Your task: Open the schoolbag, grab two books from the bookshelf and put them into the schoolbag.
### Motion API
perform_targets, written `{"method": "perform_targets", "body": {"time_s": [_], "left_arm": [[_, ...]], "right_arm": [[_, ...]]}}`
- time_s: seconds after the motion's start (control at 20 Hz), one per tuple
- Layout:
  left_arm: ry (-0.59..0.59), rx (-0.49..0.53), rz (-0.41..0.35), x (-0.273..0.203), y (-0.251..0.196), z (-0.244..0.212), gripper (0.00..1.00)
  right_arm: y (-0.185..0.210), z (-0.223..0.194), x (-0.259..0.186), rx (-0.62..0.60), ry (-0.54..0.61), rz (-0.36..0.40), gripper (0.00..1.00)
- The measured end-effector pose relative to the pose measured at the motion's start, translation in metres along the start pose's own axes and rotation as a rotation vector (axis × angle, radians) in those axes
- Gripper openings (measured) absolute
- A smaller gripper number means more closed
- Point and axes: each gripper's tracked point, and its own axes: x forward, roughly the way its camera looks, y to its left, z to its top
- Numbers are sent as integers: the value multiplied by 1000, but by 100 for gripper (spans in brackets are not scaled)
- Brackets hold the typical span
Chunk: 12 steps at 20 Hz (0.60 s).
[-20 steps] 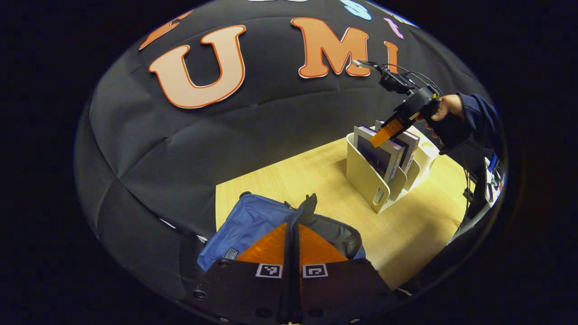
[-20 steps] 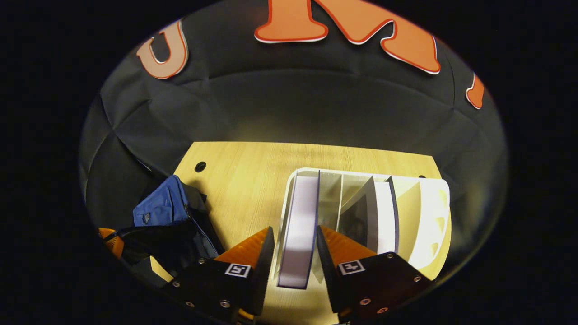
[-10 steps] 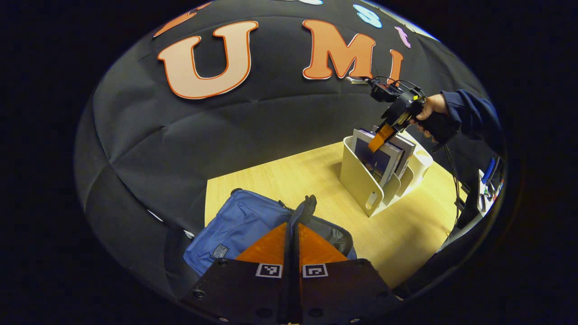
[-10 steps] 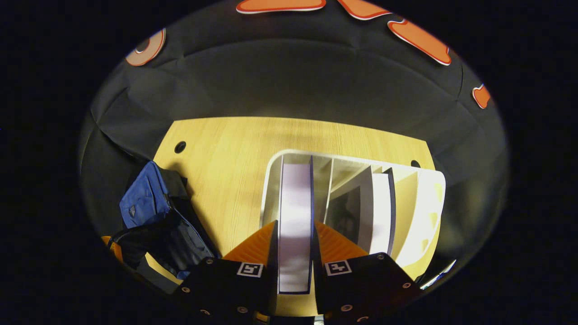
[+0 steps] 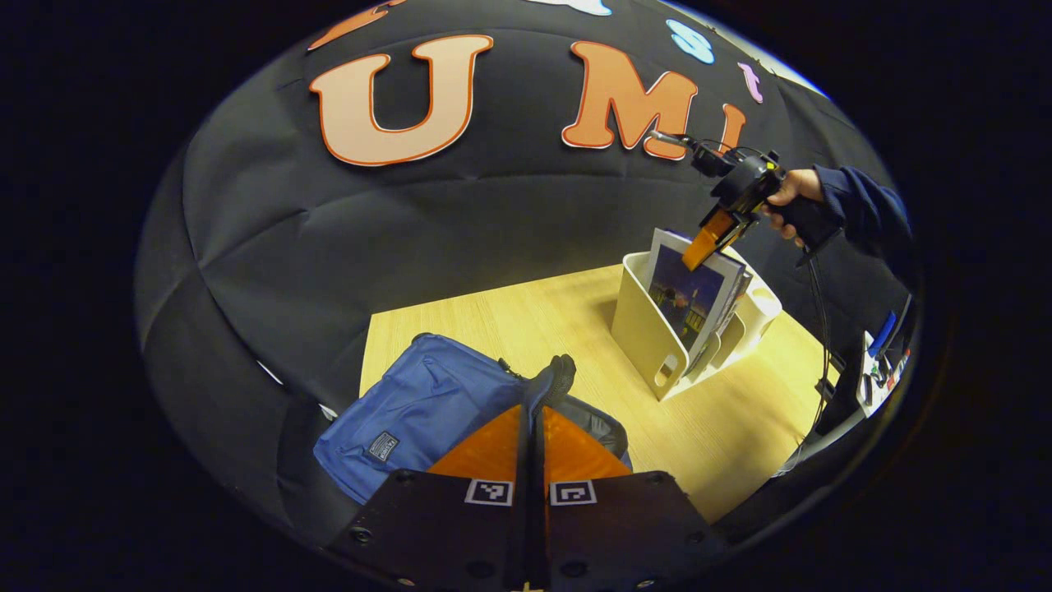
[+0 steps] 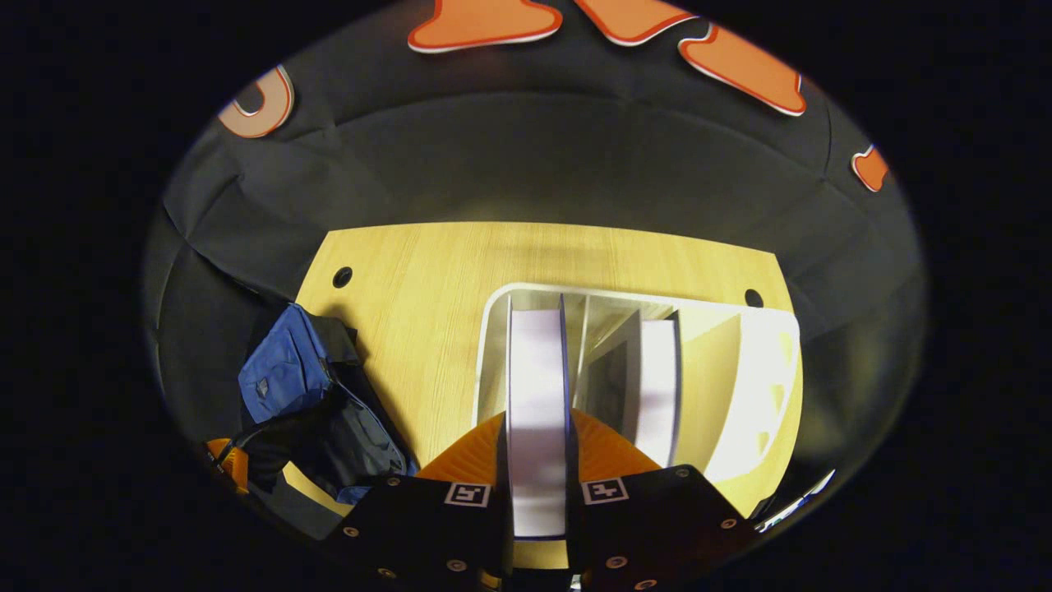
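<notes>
The right gripper point(image 6: 538, 436) has its fingers clamped on a book point(image 6: 536, 386) standing partly raised in the bookshelf point(image 5: 645, 329). Left of the bookshelf on the surface point(image 5: 567, 316), the left gripper point(image 5: 532, 427) pinches the schoolbag point(image 5: 411, 407) edge, fingers together.

The tabletop point(image 6: 427, 279) looks like pale wood with a fine straight grain and a smooth, faintly shiny finish. The bookshelf point(image 6: 764, 370) seems moulded plastic, cream, smooth and matt. The schoolbag point(image 5: 411, 403) is blue woven cloth, soft and creased, with a dark lining and a small sewn patch. The book point(image 5: 689, 298) has a glossy printed cover; its page edges point(image 6: 538, 395) are plain white paper.
</notes>
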Motion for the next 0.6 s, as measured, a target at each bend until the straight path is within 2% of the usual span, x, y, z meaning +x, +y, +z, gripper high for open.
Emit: {"method": "perform_targets", "body": {"time_s": [0.25,0.6], "left_arm": [[-2,-24,5,-2,1,1,2],[1,-59,30,-6,18,20,2]], "right_arm": [[-8,19,-57,45,-105,66,25],[-15,26,-149,155,-309,208,25]]}}
